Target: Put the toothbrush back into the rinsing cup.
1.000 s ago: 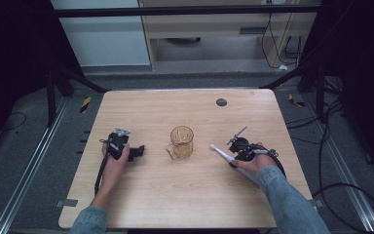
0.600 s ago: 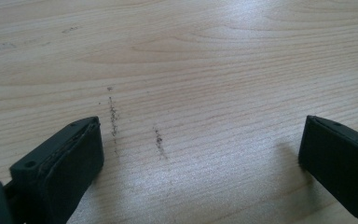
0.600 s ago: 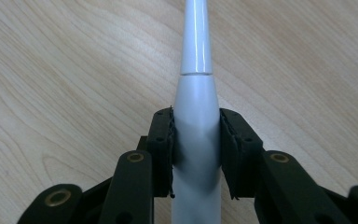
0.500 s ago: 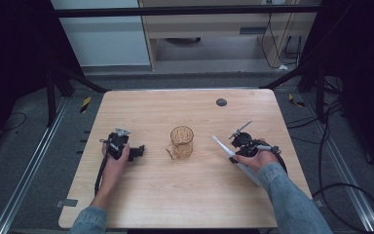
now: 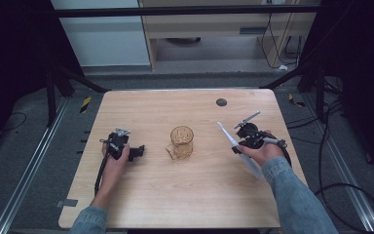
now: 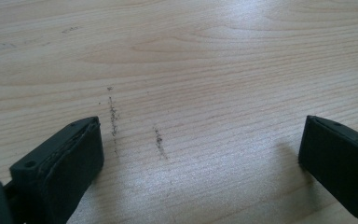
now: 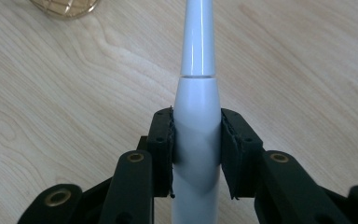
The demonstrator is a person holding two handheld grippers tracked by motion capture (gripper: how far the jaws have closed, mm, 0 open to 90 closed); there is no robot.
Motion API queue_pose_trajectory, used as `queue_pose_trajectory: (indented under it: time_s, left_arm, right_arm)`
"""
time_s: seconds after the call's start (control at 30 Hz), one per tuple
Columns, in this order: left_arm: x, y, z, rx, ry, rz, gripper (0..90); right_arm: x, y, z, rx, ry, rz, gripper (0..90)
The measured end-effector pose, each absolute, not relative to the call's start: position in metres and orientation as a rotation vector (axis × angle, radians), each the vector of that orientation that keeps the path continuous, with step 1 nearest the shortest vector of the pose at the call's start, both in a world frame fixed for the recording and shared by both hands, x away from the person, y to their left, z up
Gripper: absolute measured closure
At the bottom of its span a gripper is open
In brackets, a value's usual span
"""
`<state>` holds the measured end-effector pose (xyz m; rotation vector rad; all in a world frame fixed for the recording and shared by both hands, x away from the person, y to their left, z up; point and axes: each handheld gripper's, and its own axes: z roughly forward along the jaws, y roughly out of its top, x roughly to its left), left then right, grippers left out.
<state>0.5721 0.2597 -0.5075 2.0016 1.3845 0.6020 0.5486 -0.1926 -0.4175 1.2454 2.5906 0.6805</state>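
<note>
Glass mugs: one, amber (image 5: 181, 141), mid-table.
White toothbrushes: one (image 7: 198, 93), clenched by right gripper (image 7: 196, 149).
Left gripper (image 6: 200, 154): jaws wide apart, grasping nothing.

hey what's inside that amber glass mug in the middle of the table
The amber glass mug looks empty from the high view; its patterned wall blurs the bottom. The white electric toothbrush remains outside, in the right gripper.

The right gripper (image 5: 242, 142), clamped on the white toothbrush (image 7: 197, 116), is shifted slightly toward twelve o'clock and raised compared with a second ago. The toothbrush's tip is swung from nine o'clock round toward eleven o'clock, so that it is pointed more steeply away from the glass mug (image 5: 180, 143).
</note>
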Motion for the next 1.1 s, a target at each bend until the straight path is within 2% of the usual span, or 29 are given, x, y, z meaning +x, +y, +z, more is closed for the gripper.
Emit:
queue_pose_trajectory:
  time_s: [1.1]
  left_arm:
    - [0.572,0.260,-0.507,2.003,1.384,0.602,0.0]
  right_arm:
    - [0.568,-0.176,-0.369,1.195,2.382,0.988,67.1]
